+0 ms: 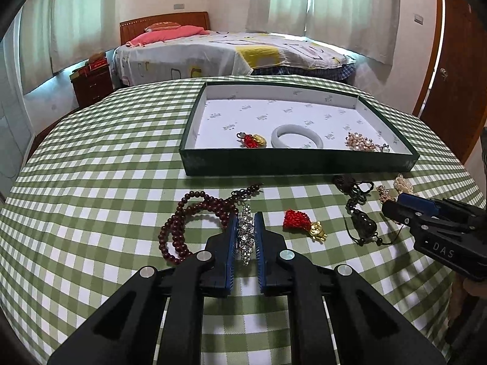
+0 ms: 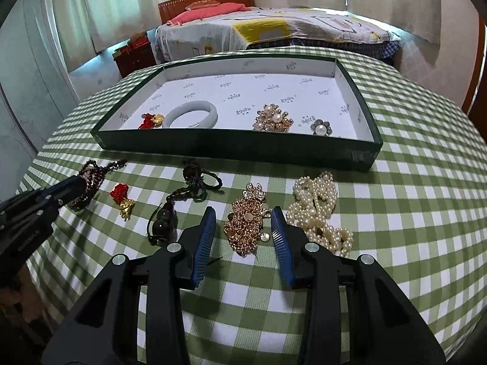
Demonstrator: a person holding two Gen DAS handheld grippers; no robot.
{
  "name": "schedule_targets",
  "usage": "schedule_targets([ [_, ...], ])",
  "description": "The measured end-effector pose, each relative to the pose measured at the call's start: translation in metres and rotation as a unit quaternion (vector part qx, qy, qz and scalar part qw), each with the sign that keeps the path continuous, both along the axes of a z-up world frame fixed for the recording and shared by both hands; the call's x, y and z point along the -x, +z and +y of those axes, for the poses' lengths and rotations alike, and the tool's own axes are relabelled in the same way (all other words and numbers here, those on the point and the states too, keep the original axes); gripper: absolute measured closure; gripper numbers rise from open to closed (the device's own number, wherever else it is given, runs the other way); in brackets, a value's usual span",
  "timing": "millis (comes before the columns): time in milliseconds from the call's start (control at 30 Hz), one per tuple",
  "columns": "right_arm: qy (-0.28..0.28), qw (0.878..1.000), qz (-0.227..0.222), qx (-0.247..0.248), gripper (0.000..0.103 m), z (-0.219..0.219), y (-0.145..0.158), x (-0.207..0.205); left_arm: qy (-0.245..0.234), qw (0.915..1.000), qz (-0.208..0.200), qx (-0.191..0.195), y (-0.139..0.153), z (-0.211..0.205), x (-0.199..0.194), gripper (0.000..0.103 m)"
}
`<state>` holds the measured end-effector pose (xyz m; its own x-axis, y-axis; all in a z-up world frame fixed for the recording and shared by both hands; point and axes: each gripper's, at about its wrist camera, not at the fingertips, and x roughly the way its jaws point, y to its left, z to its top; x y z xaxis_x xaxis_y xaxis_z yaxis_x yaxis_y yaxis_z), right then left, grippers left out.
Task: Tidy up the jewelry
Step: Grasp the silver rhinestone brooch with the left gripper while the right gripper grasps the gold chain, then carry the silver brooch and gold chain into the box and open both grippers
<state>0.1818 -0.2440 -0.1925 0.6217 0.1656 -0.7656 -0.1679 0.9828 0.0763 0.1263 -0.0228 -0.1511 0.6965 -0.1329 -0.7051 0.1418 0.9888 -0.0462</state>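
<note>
Item: crystal piece (image 1: 245, 234). Held between the narrow jaws of the left gripper (image 1: 245, 237), which point down at the bench (image 1: 91, 152); the pads press its two long sides. Whether it is lifted clear of the green check cloth cannot be told. Look: a slim, elongated cluster of clear faceted stones in silver-toned metal, glinting, lying along the jaws' length. Judged purpose of the hold: transfer to the tray (image 1: 298, 161) at 12 o'clock.

Item: gold brooch (image 2: 246, 228). Lies on the bench between the half-open jaws of the right gripper (image 2: 243, 231), neither pad touching it. Judged: the jaws straddle it ready to close. Look: rose-gold filigree with pale stones.

Item: pearl strand (image 2: 319, 210). Heaped at 3 o'clock of the brooch, just beside the right pad.

Item: red bead bracelet (image 1: 185, 228). Coiled at 9 o'clock of the crystal piece, close beside it.

Item: red knot charm (image 1: 299, 223). On the bench at 3 o'clock of the left gripper, with a gold figure attached.

Item: dark pendant (image 1: 362, 222). On a dark cord, further towards 3 o'clock.

Tray contents, all along its near wall: a second red charm (image 1: 251, 140), a pale bangle (image 1: 296, 137), a pearl brooch (image 2: 274, 120), a flower brooch (image 2: 322, 127). Judged: sorted pieces gather here, several loose pieces remain.
</note>
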Motion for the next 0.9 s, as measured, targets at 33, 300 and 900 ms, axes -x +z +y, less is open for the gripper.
schedule_targets([
  [33,0.001,1.000,-0.001,0.007,0.067,0.002,0.000,0.000,0.001,1.0000,0.000,0.001,0.000,0.001,0.001,0.091],
  [300,0.006,0.999,-0.016,0.044,0.089,0.005,-0.002,0.003,0.004,1.0000,0.005,0.005,-0.001,0.004,-0.001,0.091],
  [900,-0.005,0.999,-0.048,-0.009,0.093,-0.005,0.032,0.011,0.010,0.9998,-0.009,0.013,0.015,0.009,-0.002,0.091],
])
